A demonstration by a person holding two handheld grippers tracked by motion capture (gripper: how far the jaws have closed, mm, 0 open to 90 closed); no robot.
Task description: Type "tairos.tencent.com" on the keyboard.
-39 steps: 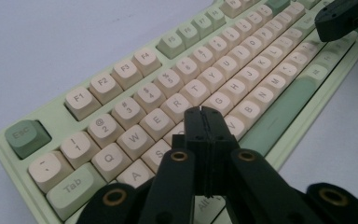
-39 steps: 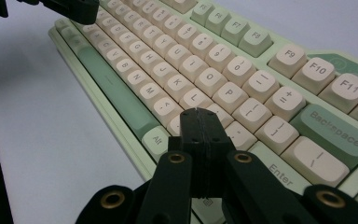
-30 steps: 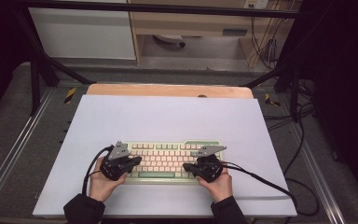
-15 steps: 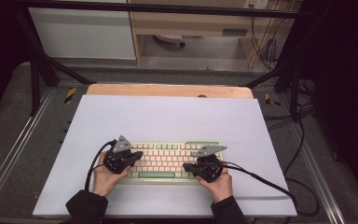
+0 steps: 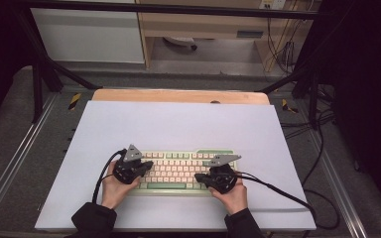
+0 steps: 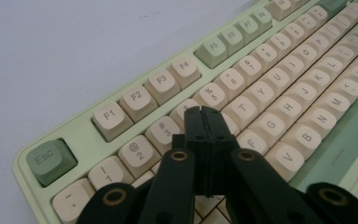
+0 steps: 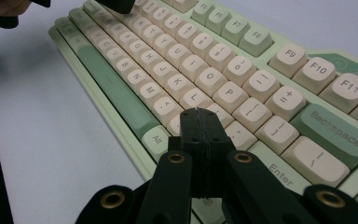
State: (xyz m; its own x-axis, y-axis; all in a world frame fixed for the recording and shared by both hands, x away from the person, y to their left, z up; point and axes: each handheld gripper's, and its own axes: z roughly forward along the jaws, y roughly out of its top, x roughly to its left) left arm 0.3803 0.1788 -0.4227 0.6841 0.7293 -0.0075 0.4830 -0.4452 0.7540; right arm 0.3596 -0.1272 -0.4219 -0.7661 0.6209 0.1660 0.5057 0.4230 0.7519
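White cloth covers our table (image 5: pixel 178 124), and dark floor and cables lie all around it. Low in the middle of the high view sits the keyboard (image 5: pixel 178 171), green with cream keys.

We think the job is pressing keys with the tool tips. We cannot tell which keys are done. No key looks pushed down right now, so the typing seems to be in the middle or just starting.

Our left gripper (image 6: pixel 203 114) is at the lower left of the keyboard in the high view. Its jaws are pressed tight together with nothing between them. In the left gripper view the tip sits over the keys near the 4 and the R. We cannot tell if it touches a key.

Our right gripper (image 7: pixel 200 115) is at the lower right. Its jaws are closed tight too, and hold nothing. The tip sits over the keys just past the L, near Enter.
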